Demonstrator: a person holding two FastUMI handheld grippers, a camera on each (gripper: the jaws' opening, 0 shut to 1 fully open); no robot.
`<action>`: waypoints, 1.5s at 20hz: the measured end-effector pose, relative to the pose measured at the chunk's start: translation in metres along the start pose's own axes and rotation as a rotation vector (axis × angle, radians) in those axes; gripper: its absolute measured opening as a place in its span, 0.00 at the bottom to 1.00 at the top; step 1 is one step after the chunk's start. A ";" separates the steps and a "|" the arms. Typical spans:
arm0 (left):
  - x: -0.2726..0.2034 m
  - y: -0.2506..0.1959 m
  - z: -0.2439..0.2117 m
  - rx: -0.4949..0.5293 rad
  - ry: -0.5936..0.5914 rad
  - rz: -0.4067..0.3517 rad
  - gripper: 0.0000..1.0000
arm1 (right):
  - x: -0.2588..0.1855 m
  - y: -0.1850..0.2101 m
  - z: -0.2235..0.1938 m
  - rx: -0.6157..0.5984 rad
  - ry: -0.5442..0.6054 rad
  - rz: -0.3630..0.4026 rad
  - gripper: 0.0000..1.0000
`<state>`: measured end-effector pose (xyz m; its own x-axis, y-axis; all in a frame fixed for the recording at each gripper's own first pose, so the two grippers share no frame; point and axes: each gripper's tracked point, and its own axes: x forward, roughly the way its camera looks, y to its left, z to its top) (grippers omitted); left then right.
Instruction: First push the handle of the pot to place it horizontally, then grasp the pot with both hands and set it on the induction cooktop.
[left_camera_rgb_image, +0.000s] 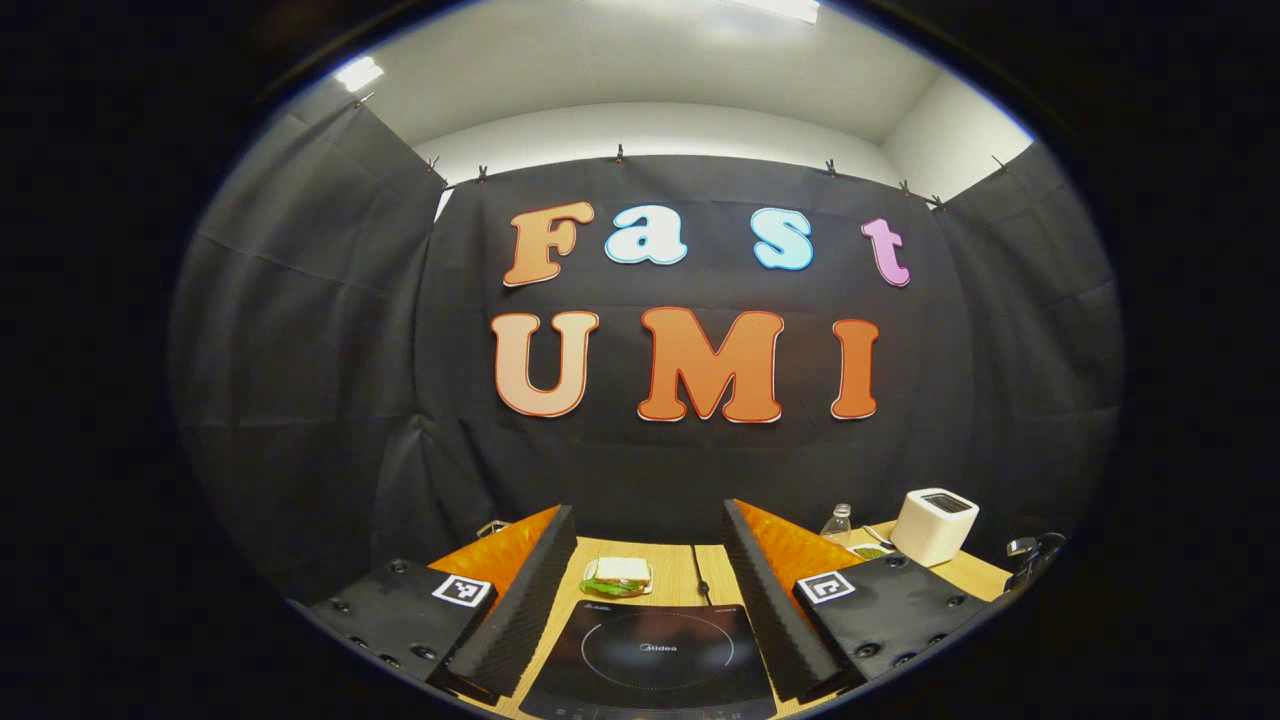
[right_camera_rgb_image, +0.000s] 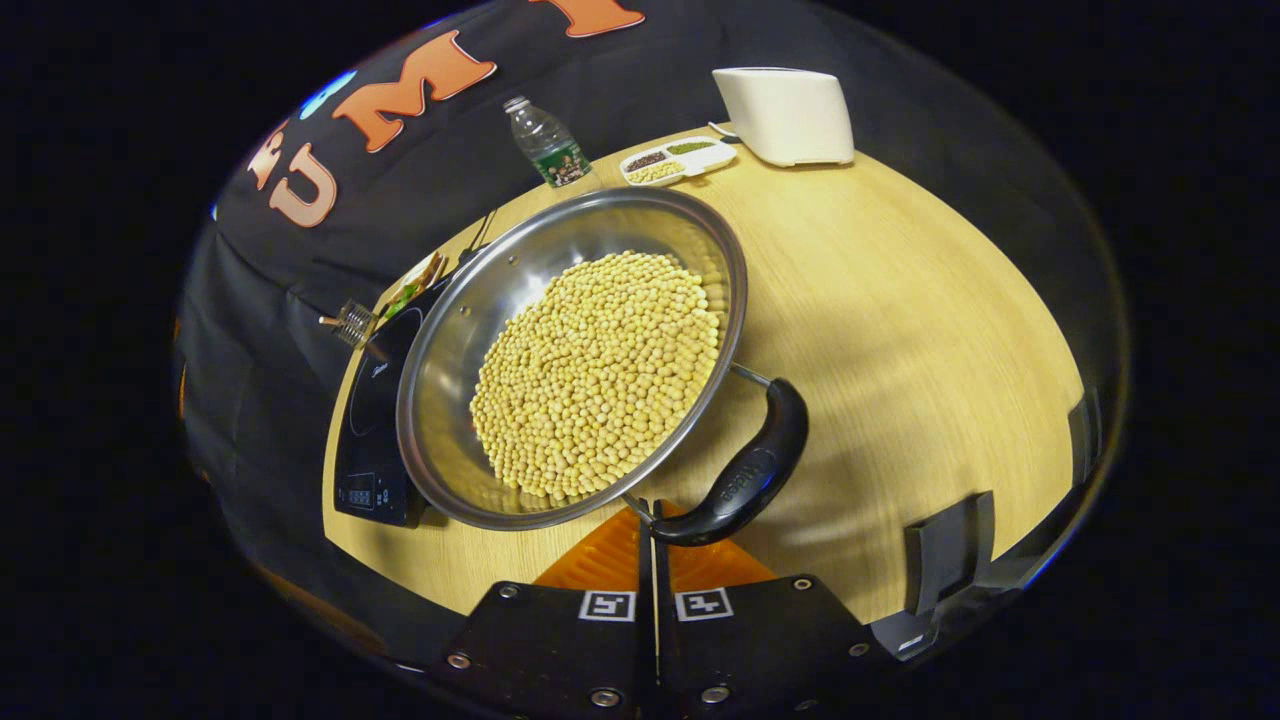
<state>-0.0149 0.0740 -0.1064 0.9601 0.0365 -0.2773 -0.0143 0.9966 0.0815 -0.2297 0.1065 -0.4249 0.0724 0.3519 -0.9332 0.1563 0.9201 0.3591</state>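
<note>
In the right gripper view a steel pot full of yellow beans stands on the wooden table. Its black handle curves along the near right rim. My right gripper is shut, and its tips touch the lower end of that handle with nothing between them. The black induction cooktop lies left of the pot and is partly hidden by it. In the left gripper view the cooktop lies bare between the fingers of my open left gripper, which hangs above it.
A white toaster, a plastic bottle and a small divided tray stand at the table's far side. A sandwich on a plate lies behind the cooktop. A small metal coil sticks out beyond the pot's far left.
</note>
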 end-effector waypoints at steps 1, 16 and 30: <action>-0.001 0.001 0.000 0.000 0.000 0.004 0.95 | 0.000 -0.006 0.004 -0.004 -0.009 -0.019 0.01; -0.003 0.033 -0.024 -0.006 0.067 0.049 0.99 | 0.009 -0.050 0.064 0.076 -0.082 -0.135 0.01; 0.029 -0.014 -0.077 -0.032 0.172 -0.017 0.99 | 0.027 -0.082 0.126 0.153 -0.126 -0.164 0.03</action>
<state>-0.0082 0.0665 -0.1894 0.8985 0.0294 -0.4380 -0.0102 0.9989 0.0462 -0.1161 0.0186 -0.4779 0.1540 0.1671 -0.9738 0.3226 0.9231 0.2094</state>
